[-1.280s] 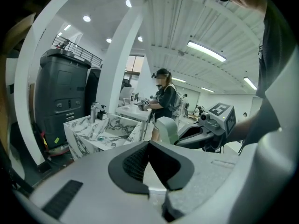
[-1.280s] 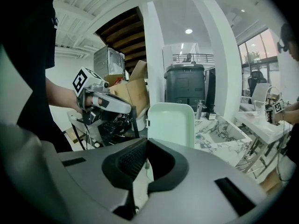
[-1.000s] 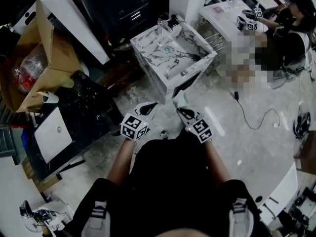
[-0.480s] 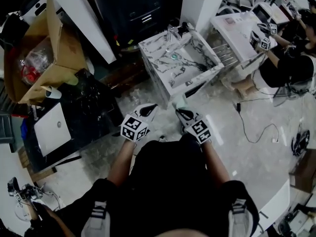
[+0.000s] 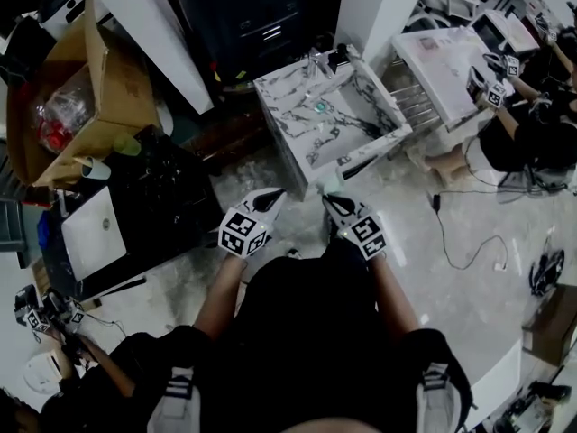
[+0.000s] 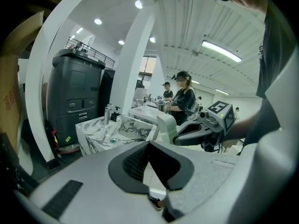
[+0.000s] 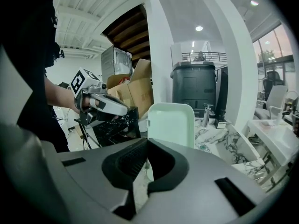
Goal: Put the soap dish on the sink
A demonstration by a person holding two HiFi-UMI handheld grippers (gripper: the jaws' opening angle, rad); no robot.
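Observation:
The pale green soap dish [image 7: 171, 122] stands upright in my right gripper [image 5: 327, 198], whose jaws are shut on its lower edge. In the head view the soap dish [image 5: 332, 183] hangs just short of the near corner of the white marbled sink [image 5: 361, 152]. My left gripper [image 5: 275, 194] is beside it on the left, shut and holding nothing. The left gripper view shows the soap dish [image 6: 167, 126] in the right gripper [image 6: 174, 137], with the sink [image 6: 96, 136] beyond them. A chrome faucet [image 5: 315, 61] stands at the sink's far rim.
A black table [image 5: 171, 206] with a white board lies to the left, and an open cardboard box [image 5: 81, 88] stands behind it. A white pillar [image 5: 379, 7] rises behind the sink. A cable [image 5: 460, 242] trails on the floor at right, where people sit at a white table [image 5: 451, 48].
Both grippers have moved toward the sink, the soap dish still in the right one. A person has come into view at the lower left.

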